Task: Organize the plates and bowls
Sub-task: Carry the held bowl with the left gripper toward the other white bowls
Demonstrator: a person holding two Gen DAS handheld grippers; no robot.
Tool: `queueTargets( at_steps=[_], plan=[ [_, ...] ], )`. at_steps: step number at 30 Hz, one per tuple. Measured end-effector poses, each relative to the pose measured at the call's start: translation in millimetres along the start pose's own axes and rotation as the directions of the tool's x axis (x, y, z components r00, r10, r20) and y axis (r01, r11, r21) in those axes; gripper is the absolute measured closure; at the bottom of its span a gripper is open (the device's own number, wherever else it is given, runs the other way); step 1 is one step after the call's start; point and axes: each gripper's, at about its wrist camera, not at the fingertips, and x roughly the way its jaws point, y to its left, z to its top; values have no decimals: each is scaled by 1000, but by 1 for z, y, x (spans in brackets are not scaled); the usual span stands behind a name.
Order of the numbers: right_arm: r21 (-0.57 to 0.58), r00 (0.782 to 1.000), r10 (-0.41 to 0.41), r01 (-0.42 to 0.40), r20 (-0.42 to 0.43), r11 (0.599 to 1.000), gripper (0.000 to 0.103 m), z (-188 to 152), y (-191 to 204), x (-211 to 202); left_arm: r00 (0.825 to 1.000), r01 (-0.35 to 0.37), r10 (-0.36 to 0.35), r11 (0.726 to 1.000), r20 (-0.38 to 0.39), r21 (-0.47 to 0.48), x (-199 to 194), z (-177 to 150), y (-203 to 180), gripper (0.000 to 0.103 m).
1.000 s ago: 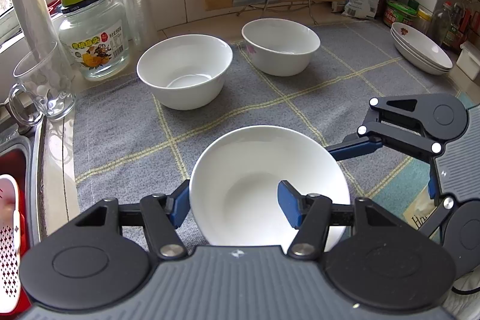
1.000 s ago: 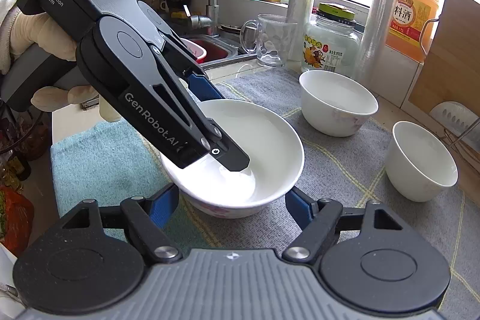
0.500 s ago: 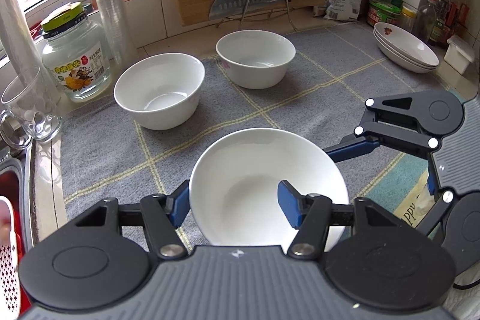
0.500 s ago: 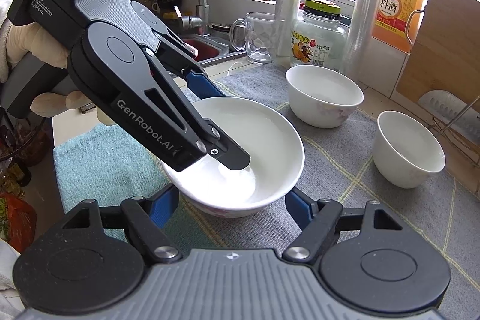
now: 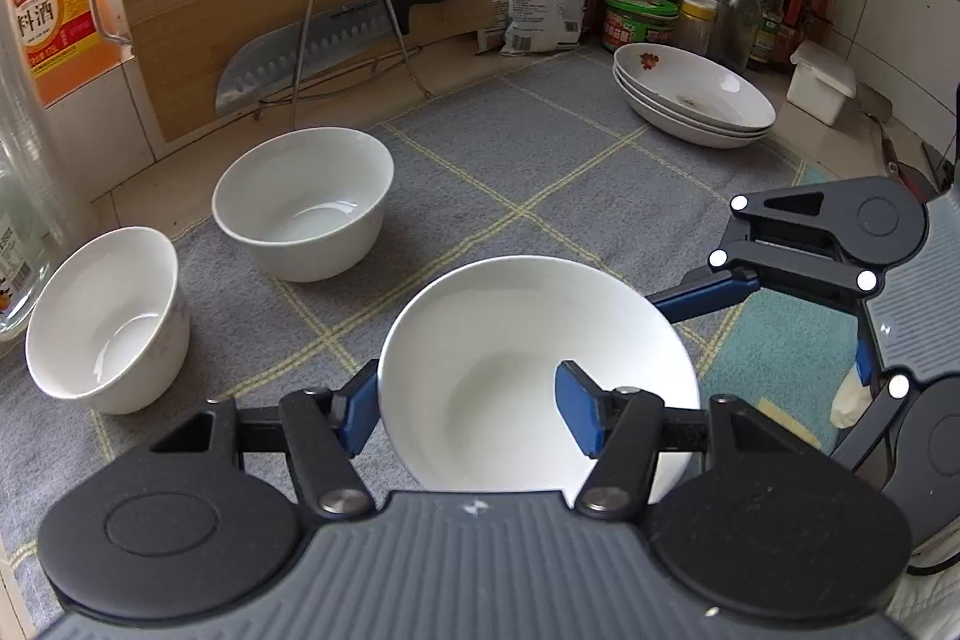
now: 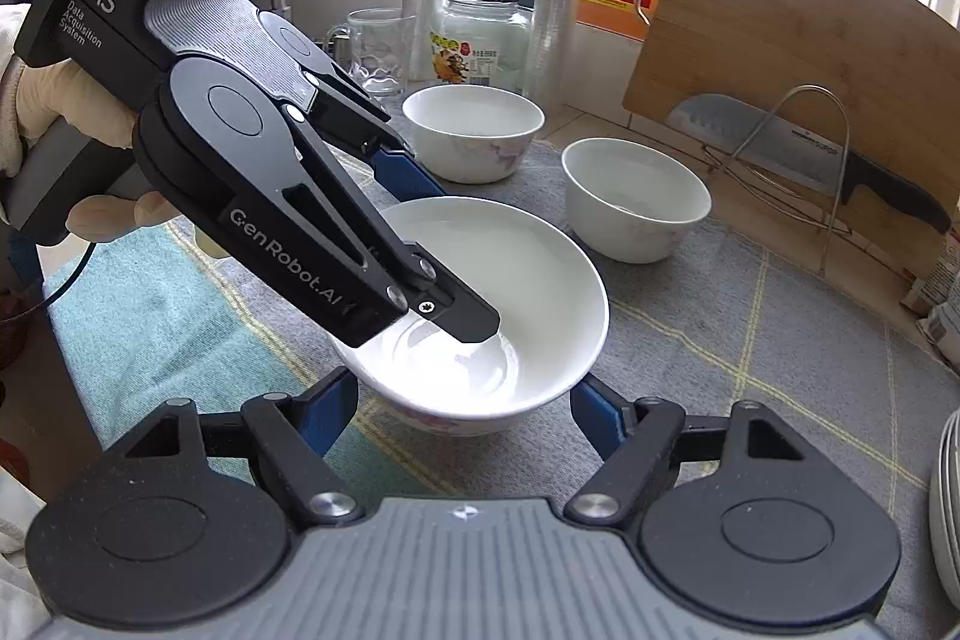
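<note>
White shallow bowl [image 5: 528, 370] rides above the grey mat [image 5: 540, 172], left claw [image 5: 474, 406] pinching its rim, right claw [image 6: 465, 409] clenched around its base; plate stack [image 5: 696, 112] waits at 1 o'clock.

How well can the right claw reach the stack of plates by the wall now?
Probably not yet. The right claw is shut on the white bowl, which the left claw also grips at its rim. The stack of plates lies across open mat, unblocked.
</note>
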Motion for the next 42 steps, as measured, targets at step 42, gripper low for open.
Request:
queueTargets(
  at_steps=[42],
  plan=[
    [167, 988, -132, 143, -75, 976, 0, -39, -63, -27, 992, 93, -98, 994, 80, 60, 29, 35, -32, 10]
  ],
)
